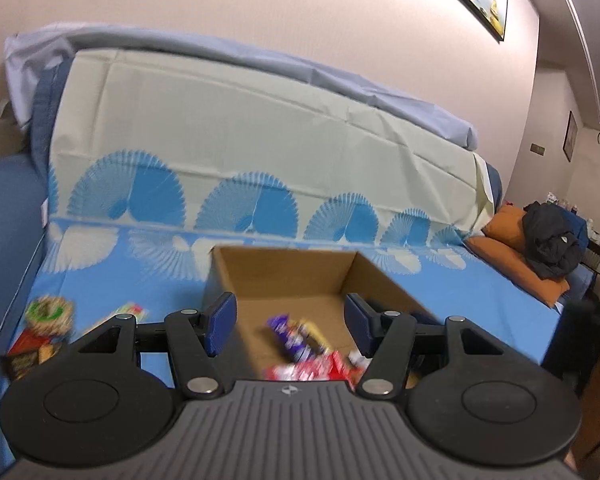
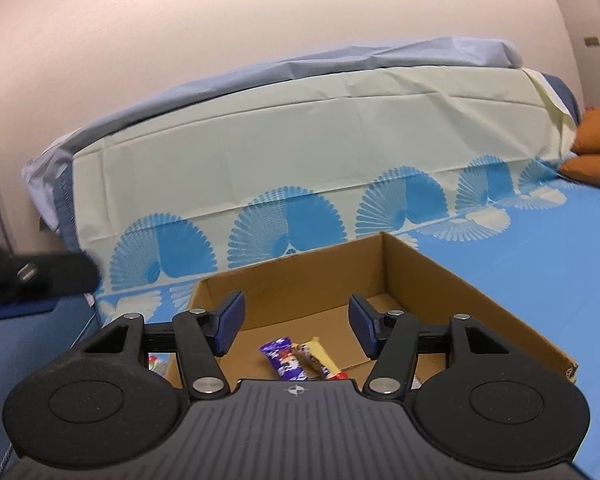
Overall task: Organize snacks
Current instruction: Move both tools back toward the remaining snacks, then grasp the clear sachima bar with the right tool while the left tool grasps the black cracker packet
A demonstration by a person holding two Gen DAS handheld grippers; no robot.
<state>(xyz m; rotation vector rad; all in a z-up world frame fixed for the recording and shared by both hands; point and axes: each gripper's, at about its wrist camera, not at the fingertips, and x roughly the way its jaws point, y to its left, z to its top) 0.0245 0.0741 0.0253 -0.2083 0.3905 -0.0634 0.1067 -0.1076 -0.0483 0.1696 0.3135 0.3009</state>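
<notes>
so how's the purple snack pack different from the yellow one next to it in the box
The purple snack pack looks shorter and wider; the yellow snack pack is a longer, narrower bar. The purple pack lies left of the yellow one, which reaches nearer the camera. Both lie flat, side by side, angled the same way on the floor of the cardboard box, neither held.

**Black grippers with blue pads**

The left gripper [image 1: 290, 324] has a ribbed dark-grey housing with a small round crosshair mark at its front edge. A smooth black disc sits on each side of it. Black linkage arms with silver rivets run forward to two fingers [image 1: 220, 322] faced with dark blue pads. The right gripper [image 2: 296, 324] has the same build, colours and mark.
</notes>
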